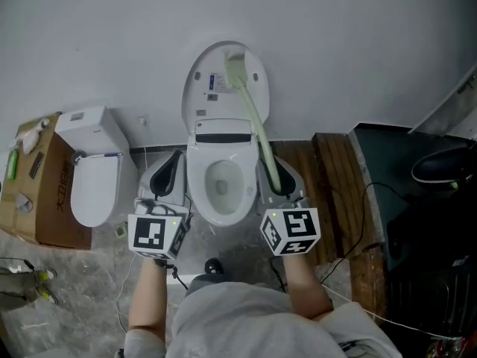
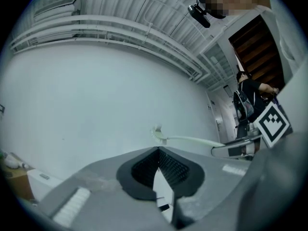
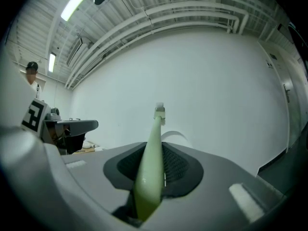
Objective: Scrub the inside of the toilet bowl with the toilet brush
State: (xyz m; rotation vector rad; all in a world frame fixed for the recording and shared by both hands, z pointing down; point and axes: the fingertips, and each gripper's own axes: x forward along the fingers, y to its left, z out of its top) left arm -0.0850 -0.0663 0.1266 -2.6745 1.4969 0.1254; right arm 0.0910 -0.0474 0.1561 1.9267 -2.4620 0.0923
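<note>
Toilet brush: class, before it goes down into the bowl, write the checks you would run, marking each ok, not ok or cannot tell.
1. Right gripper shut on the toilet brush handle: ok.
2. Lid raised, bowl open: ok.
3. Brush head down in the bowl: not ok, it is up by the lid.
4. Left gripper empty, jaws together, beside the bowl: ok.
5. How dirty the bowl's inside is: cannot tell.
</note>
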